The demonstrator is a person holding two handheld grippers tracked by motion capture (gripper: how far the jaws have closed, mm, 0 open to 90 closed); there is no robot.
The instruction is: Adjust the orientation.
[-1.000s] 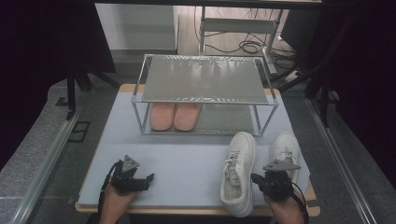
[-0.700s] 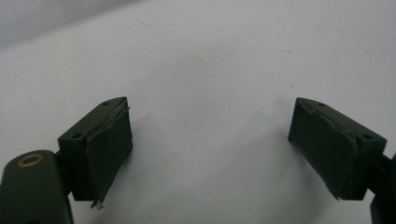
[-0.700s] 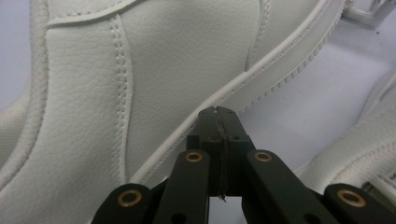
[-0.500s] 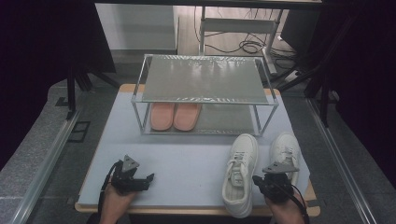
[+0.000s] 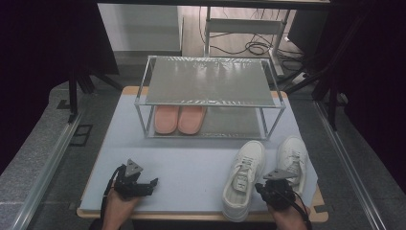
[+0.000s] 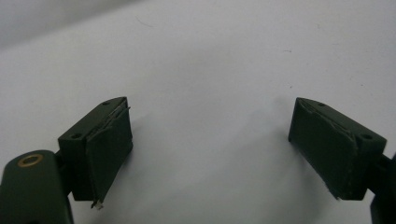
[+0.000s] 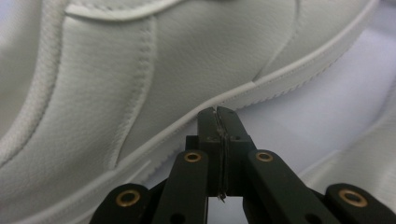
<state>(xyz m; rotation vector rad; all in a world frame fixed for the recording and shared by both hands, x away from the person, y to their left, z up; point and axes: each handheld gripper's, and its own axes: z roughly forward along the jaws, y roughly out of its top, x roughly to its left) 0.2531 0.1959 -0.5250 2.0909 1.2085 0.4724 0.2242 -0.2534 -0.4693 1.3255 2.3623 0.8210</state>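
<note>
Two white sneakers lie at the table's front right: the left sneaker (image 5: 244,177) and the right sneaker (image 5: 293,158). My right gripper (image 5: 265,188) sits between them near the front edge. Its jaws are shut with nothing in them, and the tips (image 7: 218,114) rest against the sole edge of the left sneaker (image 7: 140,70). At the front left, my left gripper (image 5: 146,184) is low over the bare white table (image 6: 210,56). It is open wide (image 6: 210,112) with nothing between its pads (image 6: 109,140).
A two-level metal rack (image 5: 210,81) stands at the back middle of the table (image 5: 191,158). A pair of pink slippers (image 5: 179,120) sits on the left half of its lower shelf. Dark curtains and floor rails flank the table.
The left white sneaker has slid slightly toward the front edge, and my right gripper has drawn back a little with it. The left gripper has stayed put.
</note>
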